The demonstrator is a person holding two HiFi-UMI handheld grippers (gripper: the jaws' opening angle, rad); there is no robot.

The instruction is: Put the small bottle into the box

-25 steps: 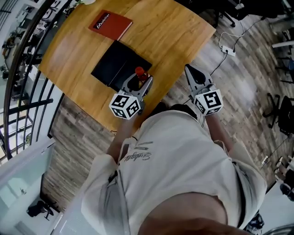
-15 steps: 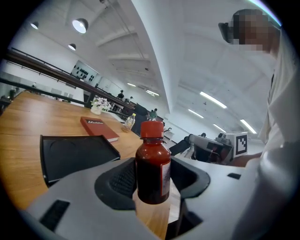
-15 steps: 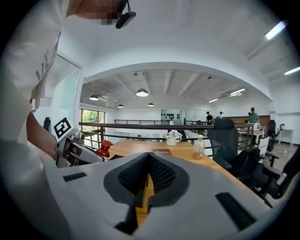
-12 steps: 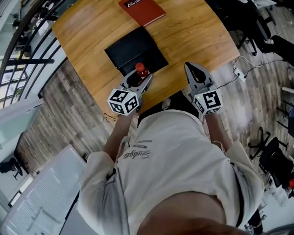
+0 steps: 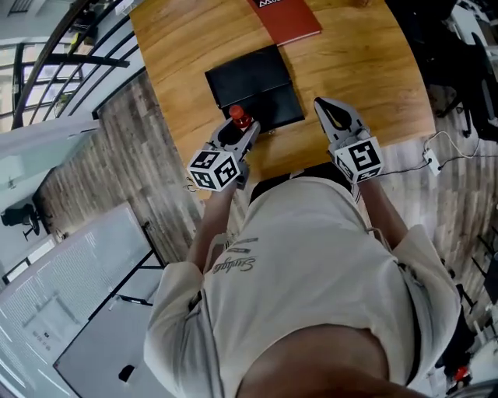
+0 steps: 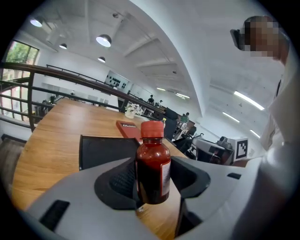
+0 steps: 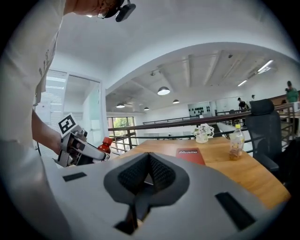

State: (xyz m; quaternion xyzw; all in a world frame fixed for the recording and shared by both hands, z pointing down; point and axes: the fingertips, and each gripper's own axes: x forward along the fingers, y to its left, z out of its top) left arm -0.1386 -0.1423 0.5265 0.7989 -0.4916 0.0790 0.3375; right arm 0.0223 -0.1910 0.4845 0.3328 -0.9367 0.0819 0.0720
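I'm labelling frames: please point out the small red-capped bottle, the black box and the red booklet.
Small dark-red bottle with red cap [image 6: 152, 168]: left gripper view, on its body.
Flat black box [image 5: 255, 82]: head view, on its top face.
Red booklet [image 5: 285, 19]: head view, on its cover.

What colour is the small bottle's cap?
Orange-red cap on the small bottle, clearest in the left gripper view.

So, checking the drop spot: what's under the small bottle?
Wooden table shows below the small bottle; the black box lies behind. Fingers of the left gripper hide the rest.
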